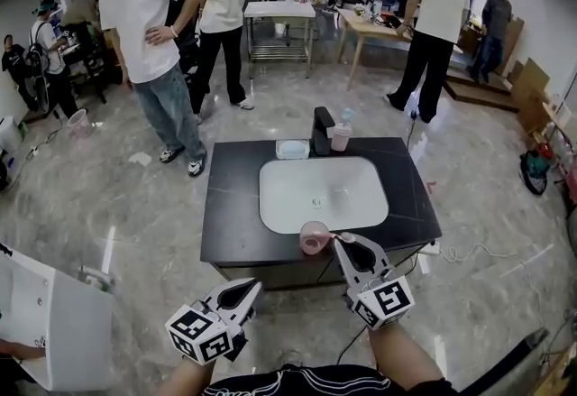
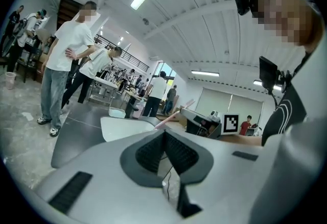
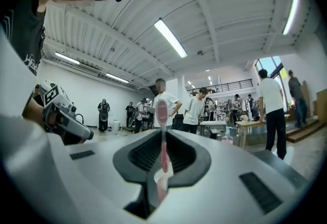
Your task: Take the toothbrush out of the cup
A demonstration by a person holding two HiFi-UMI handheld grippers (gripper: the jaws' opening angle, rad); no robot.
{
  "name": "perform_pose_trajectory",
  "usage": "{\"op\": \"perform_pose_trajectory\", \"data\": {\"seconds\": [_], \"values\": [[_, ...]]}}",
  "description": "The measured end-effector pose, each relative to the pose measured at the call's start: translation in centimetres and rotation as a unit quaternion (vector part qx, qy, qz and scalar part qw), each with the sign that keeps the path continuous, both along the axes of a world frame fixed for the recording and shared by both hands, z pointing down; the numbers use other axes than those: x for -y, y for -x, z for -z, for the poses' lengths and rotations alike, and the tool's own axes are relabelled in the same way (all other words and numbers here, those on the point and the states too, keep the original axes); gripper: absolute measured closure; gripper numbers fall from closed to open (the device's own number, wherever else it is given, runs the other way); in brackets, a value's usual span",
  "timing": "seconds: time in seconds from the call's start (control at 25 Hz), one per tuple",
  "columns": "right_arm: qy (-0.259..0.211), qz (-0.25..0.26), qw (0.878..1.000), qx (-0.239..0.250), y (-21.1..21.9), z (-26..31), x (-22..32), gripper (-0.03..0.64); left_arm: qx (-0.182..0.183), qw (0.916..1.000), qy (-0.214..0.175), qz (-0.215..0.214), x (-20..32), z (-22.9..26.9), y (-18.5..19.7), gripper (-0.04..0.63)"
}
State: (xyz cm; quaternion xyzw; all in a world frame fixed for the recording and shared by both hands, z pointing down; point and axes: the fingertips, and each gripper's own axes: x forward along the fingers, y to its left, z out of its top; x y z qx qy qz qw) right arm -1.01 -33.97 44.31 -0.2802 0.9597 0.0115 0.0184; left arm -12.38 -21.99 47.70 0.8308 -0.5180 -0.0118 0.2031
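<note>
Pink toothbrush [image 3: 162,110] stood pinched in my right claw [image 3: 163,136], cup [image 1: 314,238] just left of its tips; my left claw [image 2: 164,136] was clenched, empty.

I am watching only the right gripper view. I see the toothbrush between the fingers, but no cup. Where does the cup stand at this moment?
Observer: In the head view, the pink cup stands at the front edge of the dark counter, close beside the tip of the right gripper, which holds the toothbrush.
Operator: Is the left gripper holding the cup?
Observer: No. The left gripper is shut on nothing, back from the counter.
Operator: What is behind the cup?
Observer: A white basin, with a black faucet at its far edge.
</note>
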Motion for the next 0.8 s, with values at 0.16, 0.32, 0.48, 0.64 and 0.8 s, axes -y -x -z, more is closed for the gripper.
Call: {"op": "perform_pose_trajectory", "data": {"seconds": [0.16, 0.32, 0.48, 0.64, 0.8], "values": [[-0.013, -0.007, 1.0, 0.018, -1.2, 3.1, -3.3, 0.581, -0.004, 0.9998, -0.015, -0.012, -1.8, 1.4, -0.1, 0.589], [-0.011, -0.009, 0.999, 0.033, -2.1, 4.7, -7.5, 0.581, -0.005, 0.9994, -0.028, -0.018, -4.5, 2.6, 0.2, 0.589], [-0.013, -0.023, 0.999, 0.042, -3.4, 5.8, -11.9, 0.581, -0.004, 0.9987, -0.038, -0.033, -7.2, 3.7, 0.1, 0.589], [-0.009, -0.028, 0.999, 0.046, -4.0, 6.2, -16.7, 0.581, 0.001, 0.9977, -0.046, -0.05, -10.5, 4.7, -0.3, 0.589], [0.001, -0.031, 0.998, 0.047, -4.4, 5.5, -20.9, 0.581, 0.005, 0.9964, -0.055, -0.064, -13.5, 5.4, -0.9, 0.589]]}}
